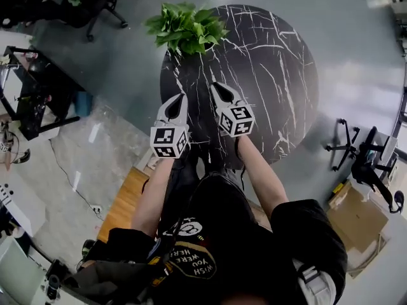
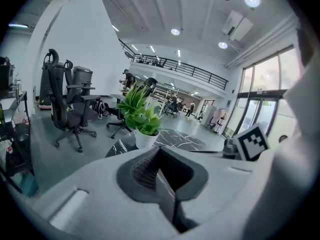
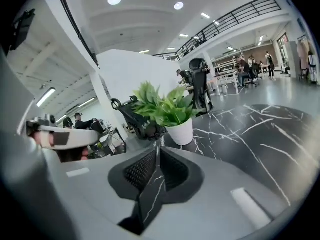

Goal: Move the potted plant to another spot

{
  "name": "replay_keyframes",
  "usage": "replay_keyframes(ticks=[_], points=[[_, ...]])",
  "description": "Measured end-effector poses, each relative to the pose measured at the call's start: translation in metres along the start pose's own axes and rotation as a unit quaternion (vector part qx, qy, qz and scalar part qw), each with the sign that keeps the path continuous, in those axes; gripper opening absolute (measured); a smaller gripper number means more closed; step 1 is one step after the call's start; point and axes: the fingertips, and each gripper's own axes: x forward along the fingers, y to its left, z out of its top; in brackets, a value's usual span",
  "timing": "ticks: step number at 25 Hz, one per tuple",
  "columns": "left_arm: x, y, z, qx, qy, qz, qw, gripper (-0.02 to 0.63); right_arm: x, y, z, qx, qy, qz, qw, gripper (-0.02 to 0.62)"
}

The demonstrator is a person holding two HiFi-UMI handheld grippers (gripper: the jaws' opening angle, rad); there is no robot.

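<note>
Head view: the round black desk with white marble veining [image 1: 273, 62] lies below us. The potted plant [image 1: 186, 27], broad green leaves in a small white container, stands at the desk's far left rim, and its foliage hangs out past the edge over the grey floor [image 1: 356, 37]. The left claw [image 1: 180, 97] and right claw [image 1: 214, 85] hover side by side over the near part of the desk, well apart from the plant. Both point toward it with tips drawn together and nothing held. Left gripper view: the left claw [image 2: 159, 149] has its jaws together and empty. The pot [image 2: 146, 139] stands upright ahead, beyond the tips, at the desk's edge, with a black office chair [image 2: 65, 104] on the floor further left. Right gripper view: the right claw [image 3: 158, 150] is likewise closed on nothing, and the pot [image 3: 181, 132] sits upright ahead, a little right of the jaw line. We judge the move not yet begun. Risks as we read them: either claw would have to spread before it can take the pot, since a closed tip arriving at it would shove it. That near the rim, a push outward could send it over. The smooth tapered pot may slip in a light pinch. Closing on leaves instead of the pot would tear them and lift nothing.
</note>
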Motion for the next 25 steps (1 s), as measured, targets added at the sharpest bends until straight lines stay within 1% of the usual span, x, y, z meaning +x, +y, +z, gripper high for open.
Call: replay_keyframes(ticks=[2,4,6,8,11,13,18,22,25], points=[[-0.017,-0.017,0.012,0.001,-0.001,0.006,1.0000,0.005,-0.036,0.026,0.014,-0.030,-0.014,-0.008,0.999,0.020],[-0.024,-0.032,0.026,0.013,-0.006,0.005,0.9999,0.005,-0.062,0.041,0.027,-0.060,-0.022,-0.025,0.998,0.008],[-0.031,-0.049,0.038,0.036,-0.012,-0.006,0.9992,0.005,-0.079,0.053,0.039,-0.066,-0.029,-0.038,0.997,0.005],[-0.036,-0.065,0.049,0.061,-0.019,-0.018,0.9978,0.005,-0.090,0.064,0.053,-0.066,-0.039,-0.042,0.996,0.003],[-0.043,-0.082,0.064,0.071,-0.038,-0.024,0.9965,0.005,-0.107,0.078,0.073,-0.072,-0.056,-0.041,0.995,0.003],[-0.047,-0.086,0.076,0.070,-0.052,-0.023,0.9959,0.005,-0.114,0.087,0.083,-0.083,-0.067,-0.040,0.994,0.003],[-0.054,-0.093,0.107,0.083,-0.084,-0.028,0.9926,0.005,-0.117,0.108,0.118,-0.112,-0.091,-0.030,0.989,0.003],[-0.061,-0.097,0.110,0.092,-0.087,-0.025,0.9916,0.005,-0.123,0.123,0.131,-0.139,-0.101,-0.017,0.985,0.003],[-0.061,-0.097,0.111,0.098,-0.089,-0.023,0.9909,0.005,-0.122,0.122,0.128,-0.144,-0.099,-0.021,0.984,0.003]])
